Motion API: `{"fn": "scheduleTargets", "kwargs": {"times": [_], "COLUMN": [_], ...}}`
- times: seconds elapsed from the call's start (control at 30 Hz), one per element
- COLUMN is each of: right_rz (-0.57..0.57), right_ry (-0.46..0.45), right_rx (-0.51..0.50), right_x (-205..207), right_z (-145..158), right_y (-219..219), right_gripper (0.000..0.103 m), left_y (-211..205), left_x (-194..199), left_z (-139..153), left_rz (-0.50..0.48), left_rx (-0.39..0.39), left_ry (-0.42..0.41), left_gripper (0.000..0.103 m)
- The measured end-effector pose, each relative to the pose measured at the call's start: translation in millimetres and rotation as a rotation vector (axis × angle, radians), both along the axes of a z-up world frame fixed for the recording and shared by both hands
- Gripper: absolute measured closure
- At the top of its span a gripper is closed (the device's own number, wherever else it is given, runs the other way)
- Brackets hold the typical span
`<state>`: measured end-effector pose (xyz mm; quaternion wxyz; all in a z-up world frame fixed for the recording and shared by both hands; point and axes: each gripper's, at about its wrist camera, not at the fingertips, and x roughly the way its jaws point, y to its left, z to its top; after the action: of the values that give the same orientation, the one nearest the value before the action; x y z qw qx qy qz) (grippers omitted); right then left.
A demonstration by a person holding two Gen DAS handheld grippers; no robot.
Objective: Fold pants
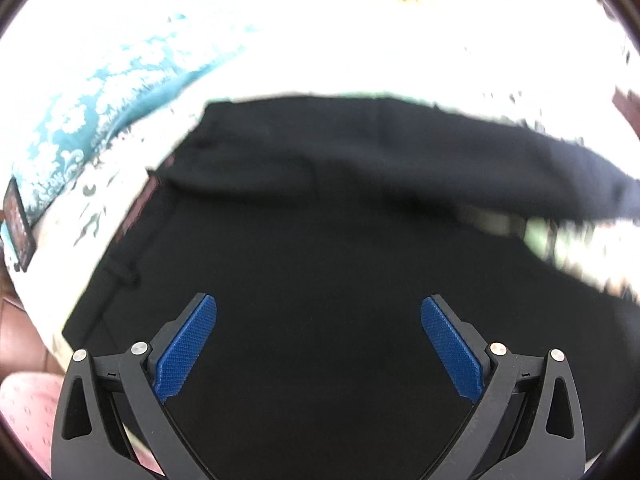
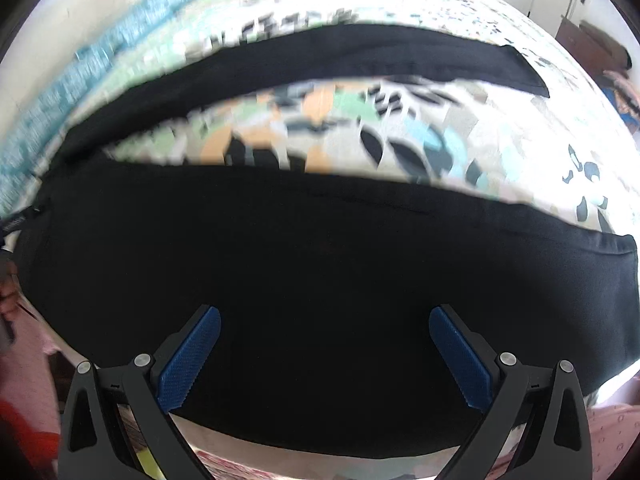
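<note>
Black pants (image 1: 304, 208) lie spread flat on a bed with a patterned sheet (image 2: 360, 128). In the left wrist view I see the waist end, with the waistband (image 1: 140, 208) at the left. My left gripper (image 1: 319, 308) is open just above the black cloth and holds nothing. In the right wrist view the two legs lie apart: the near leg (image 2: 320, 264) under my gripper, the far leg (image 2: 340, 60) beyond it. My right gripper (image 2: 325, 318) is open over the near leg and holds nothing.
A teal patterned blanket (image 1: 100, 100) lies at the far left of the bed; it also shows in the right wrist view (image 2: 80, 76). Pink cloth (image 1: 28, 412) is at the near left edge. Dark furniture (image 2: 592, 40) stands at the far right.
</note>
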<state>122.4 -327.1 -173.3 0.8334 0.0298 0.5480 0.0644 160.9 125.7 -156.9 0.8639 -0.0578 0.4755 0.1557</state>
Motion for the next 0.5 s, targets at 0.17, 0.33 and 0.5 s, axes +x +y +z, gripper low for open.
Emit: {"fn": "scheduleTargets", "kwargs": {"times": [0.17,0.33,0.5], "right_rz": [-0.111,-0.225,-0.391], "right_ry": [-0.08,-0.08,-0.037], "right_rx": [0.036,0.01,0.087], "right_x": [71,176,270], "right_z": [39,45,30], "right_y": [-87,-178,-248], "right_gripper": [0.0,0.0,0.0], "left_y": [24,26,24], "left_x": [30,31,24], "left_z": [-24,-53,-58], "left_rz": [0.042,0.057,0.063], "left_rx": [-0.061,-0.04,-0.007], "left_ry": [0.05,0.042,0.0], "left_gripper": [0.0,0.0,0.0]}}
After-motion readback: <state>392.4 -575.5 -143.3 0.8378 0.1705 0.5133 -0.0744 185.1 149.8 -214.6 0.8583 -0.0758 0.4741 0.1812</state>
